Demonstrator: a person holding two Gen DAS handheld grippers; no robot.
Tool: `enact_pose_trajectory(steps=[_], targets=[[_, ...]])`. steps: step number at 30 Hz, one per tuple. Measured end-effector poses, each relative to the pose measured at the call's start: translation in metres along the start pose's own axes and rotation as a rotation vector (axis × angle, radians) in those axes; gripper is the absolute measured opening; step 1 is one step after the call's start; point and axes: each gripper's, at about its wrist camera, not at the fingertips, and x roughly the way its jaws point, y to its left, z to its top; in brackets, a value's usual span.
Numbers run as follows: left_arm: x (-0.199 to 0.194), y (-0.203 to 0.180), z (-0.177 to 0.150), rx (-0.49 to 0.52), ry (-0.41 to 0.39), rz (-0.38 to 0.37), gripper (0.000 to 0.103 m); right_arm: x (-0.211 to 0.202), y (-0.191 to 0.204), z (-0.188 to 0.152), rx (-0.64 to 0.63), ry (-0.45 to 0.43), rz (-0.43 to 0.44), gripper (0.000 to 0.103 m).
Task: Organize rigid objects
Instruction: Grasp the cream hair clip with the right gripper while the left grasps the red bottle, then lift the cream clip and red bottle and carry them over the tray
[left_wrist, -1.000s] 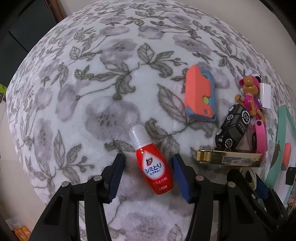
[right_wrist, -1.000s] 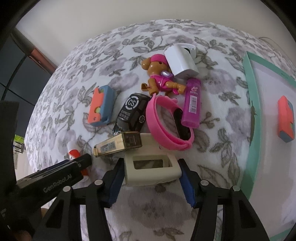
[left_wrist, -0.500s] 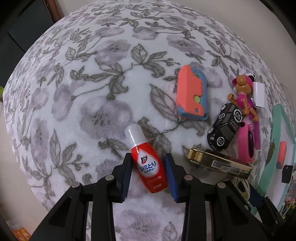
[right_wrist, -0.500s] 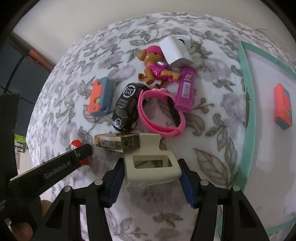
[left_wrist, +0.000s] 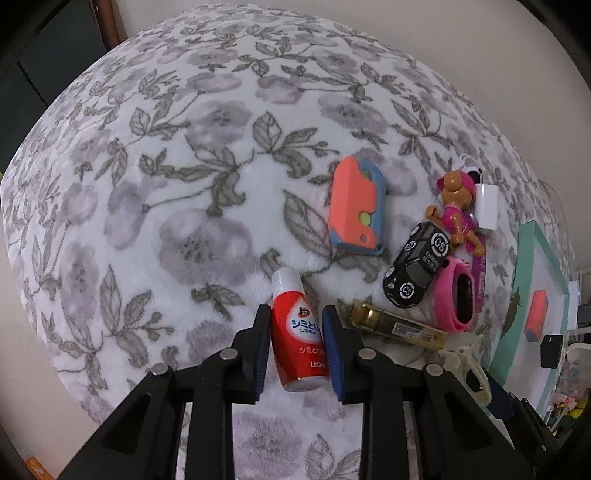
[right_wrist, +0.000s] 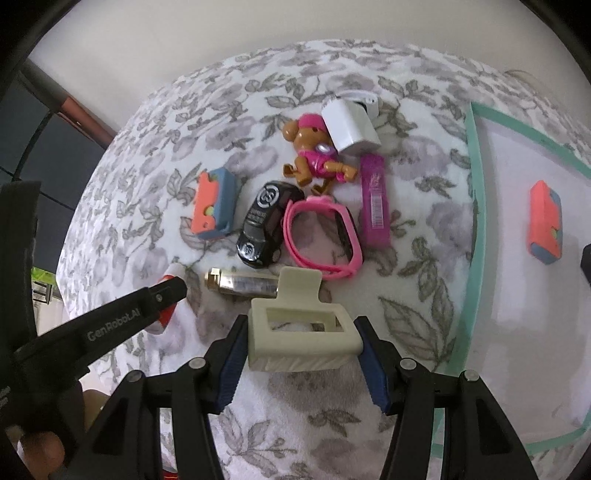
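Observation:
A red stain-remover bottle (left_wrist: 301, 347) with a white cap lies between the blue pads of my left gripper (left_wrist: 295, 311). The jaws are closing and both pads press its sides. In the right wrist view that bottle (right_wrist: 166, 317) shows only as a red sliver behind the left gripper's finger (right_wrist: 162, 299). My right gripper (right_wrist: 301, 325) is shut on a cream hair claw clip (right_wrist: 303, 350), held above the floral blanket (left_wrist: 184, 184).
An orange-and-blue case (left_wrist: 354, 210), black toy car (left_wrist: 417, 269), pink wristband (left_wrist: 454, 299), gold tube (left_wrist: 399, 326), dog figure (left_wrist: 456, 206), white charger (right_wrist: 351, 125) and purple tube (right_wrist: 375, 201) crowd the blanket. A green-edged mat (right_wrist: 476, 221) on the right bears another orange-and-blue case (right_wrist: 546, 229).
The left jaws have closed from wide apart onto the red bottle. Both grippers have risen a little, and the right one has kept hold of the clip.

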Motion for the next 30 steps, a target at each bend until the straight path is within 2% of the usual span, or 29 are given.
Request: enact_pose_trajectory(steps=[7,23,30], targets=[[-0.013,0.011,0.003,0.003,-0.017,-0.025,0.022,-0.009,0.004,0.002,-0.015,-0.031,-0.011,0.059],[-0.027,0.007,-0.001,-0.003,-0.069,-0.078,0.022,-0.013,0.005,0.005,-0.004,-0.06,-0.013,0.059],[-0.053,-0.006,0.0,0.03,-0.122,-0.126,0.022,-0.028,-0.003,0.009,0.014,-0.113,-0.024,0.059]])
